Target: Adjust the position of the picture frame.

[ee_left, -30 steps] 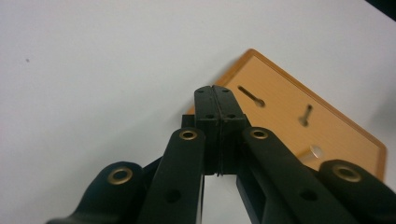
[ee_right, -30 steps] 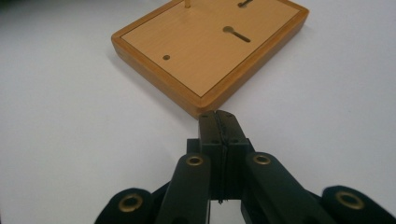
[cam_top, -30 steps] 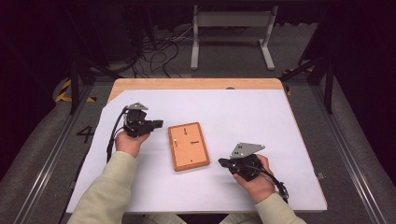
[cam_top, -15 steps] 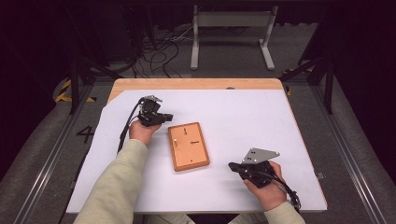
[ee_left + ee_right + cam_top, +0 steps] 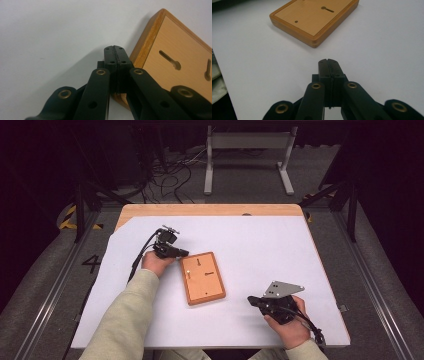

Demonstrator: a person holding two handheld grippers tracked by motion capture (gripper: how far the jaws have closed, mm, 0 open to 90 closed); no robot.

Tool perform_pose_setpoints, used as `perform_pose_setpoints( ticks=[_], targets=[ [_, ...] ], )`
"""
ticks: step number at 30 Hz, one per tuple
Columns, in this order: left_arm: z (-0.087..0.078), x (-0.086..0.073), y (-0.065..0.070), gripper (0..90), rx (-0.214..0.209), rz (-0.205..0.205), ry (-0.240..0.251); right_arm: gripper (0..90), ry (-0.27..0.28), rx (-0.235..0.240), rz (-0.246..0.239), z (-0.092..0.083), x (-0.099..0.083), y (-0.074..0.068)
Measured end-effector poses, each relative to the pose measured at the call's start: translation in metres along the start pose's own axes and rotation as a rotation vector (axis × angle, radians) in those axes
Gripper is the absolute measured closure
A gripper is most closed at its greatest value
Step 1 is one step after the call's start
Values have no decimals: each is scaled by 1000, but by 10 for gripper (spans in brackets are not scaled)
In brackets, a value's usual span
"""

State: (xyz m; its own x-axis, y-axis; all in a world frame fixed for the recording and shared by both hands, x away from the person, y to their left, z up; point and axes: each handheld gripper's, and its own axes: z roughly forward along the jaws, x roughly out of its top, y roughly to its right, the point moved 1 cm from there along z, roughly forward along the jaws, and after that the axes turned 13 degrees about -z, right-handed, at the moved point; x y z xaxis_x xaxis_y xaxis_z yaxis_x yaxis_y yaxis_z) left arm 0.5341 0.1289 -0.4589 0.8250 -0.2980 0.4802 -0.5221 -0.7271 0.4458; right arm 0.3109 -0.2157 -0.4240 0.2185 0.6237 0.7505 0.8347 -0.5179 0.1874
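Note:
A flat wooden board [image 5: 202, 277] with keyhole slots lies face up on the white table top [image 5: 250, 240]. My left gripper [image 5: 183, 253] is shut and empty, its tips at the board's far left corner [image 5: 160, 15]; whether they touch the wood I cannot tell. In the left gripper view the two pads [image 5: 115, 53] meet in front of the board's edge. My right gripper [image 5: 252, 300] is shut too, empty, held low to the right of the board and pointing at it. The right gripper view has its closed pads [image 5: 328, 65] a short way from the board [image 5: 314, 17].
A wooden strip [image 5: 210, 210] edges the table's far side. Beyond it stand a white metal frame [image 5: 247, 142] and loose cables [image 5: 170, 170] on the dark floor. Rails [image 5: 60, 280] run along the table's left and right sides.
My left hand has moved forward and right, bringing its gripper to the board's far left corner. My right hand has drifted right and toward the near edge. Both stayed shut.

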Motion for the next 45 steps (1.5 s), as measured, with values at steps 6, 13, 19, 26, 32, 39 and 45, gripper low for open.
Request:
perform_pose_setpoints(
  ticks=[6, 13, 19, 26, 32, 39, 45],
  targets=[
    [-5, -11, 16, 898, 39, 64, -73, 900, 7, 7, -11, 1, 4, -1],
    [-12, -37, 33, 899, 27, 87, -106, 900, 14, 23, -28, 6, 10, -2],
    [-18, -54, 42, 898, 15, 97, -137, 900, 13, 47, -47, 12, 17, -6],
    [-20, -69, 49, 898, -40, 79, -159, 900, 0, 95, -73, 27, 23, -16],
    [-26, -80, 51, 890, -64, 80, -159, 900, -12, 148, -107, 40, 27, -29],
    [-47, -86, 49, 764, -68, 55, -11, 900, 10, 226, -139, 48, 33, -50],
    [-55, -86, 48, 685, -70, 47, 71, 900, -1, 282, -175, 61, 36, -71]
  ],
)
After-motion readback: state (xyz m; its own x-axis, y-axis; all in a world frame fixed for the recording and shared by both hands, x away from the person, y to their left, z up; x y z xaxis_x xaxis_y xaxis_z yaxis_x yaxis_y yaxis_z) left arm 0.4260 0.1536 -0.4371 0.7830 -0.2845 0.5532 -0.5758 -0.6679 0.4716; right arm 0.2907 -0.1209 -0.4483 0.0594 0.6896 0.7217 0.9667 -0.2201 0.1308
